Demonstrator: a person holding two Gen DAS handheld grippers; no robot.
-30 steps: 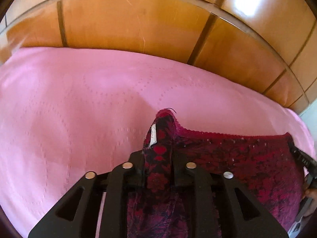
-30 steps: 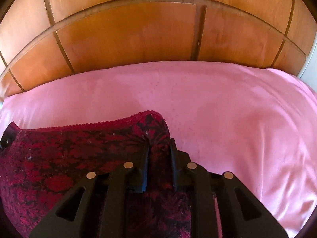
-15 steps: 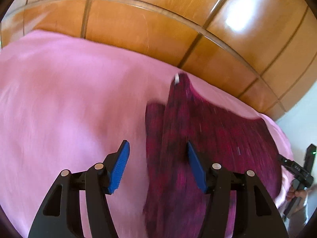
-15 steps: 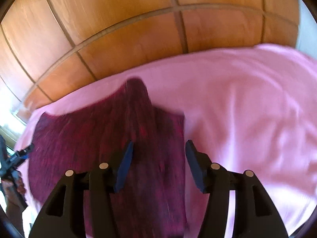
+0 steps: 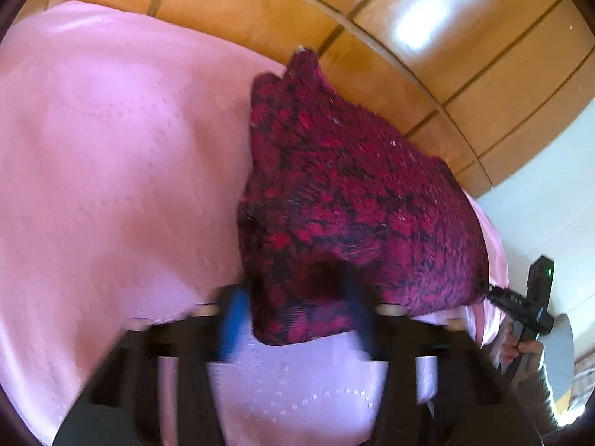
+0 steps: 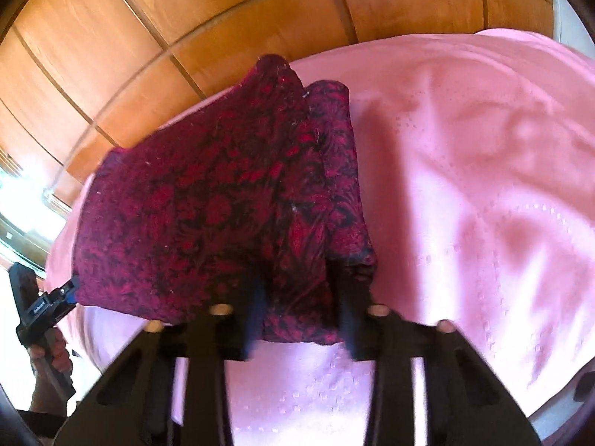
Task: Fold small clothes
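Note:
A small dark red and black floral garment (image 5: pixel 353 200) lies folded on the pink bedspread (image 5: pixel 111 167). It also shows in the right wrist view (image 6: pixel 223 208). My left gripper (image 5: pixel 297 316) is open, its blue-padded fingers on either side of the garment's near left corner. My right gripper (image 6: pixel 297 308) is open, its fingers on either side of the garment's near right corner. Neither gripper holds the cloth. Both views are blurred near the fingers.
A wooden panelled headboard (image 5: pixel 372 18) rises behind the bed, also in the right wrist view (image 6: pixel 186 18). The other gripper and the hand holding it show at the garment's far corner in each view (image 5: pixel 528 308) (image 6: pixel 41 308).
Both grippers let go of the garment's upper corners, opened, and drew back toward me. The garment now lies folded over, and the fingers stand at its near edge.

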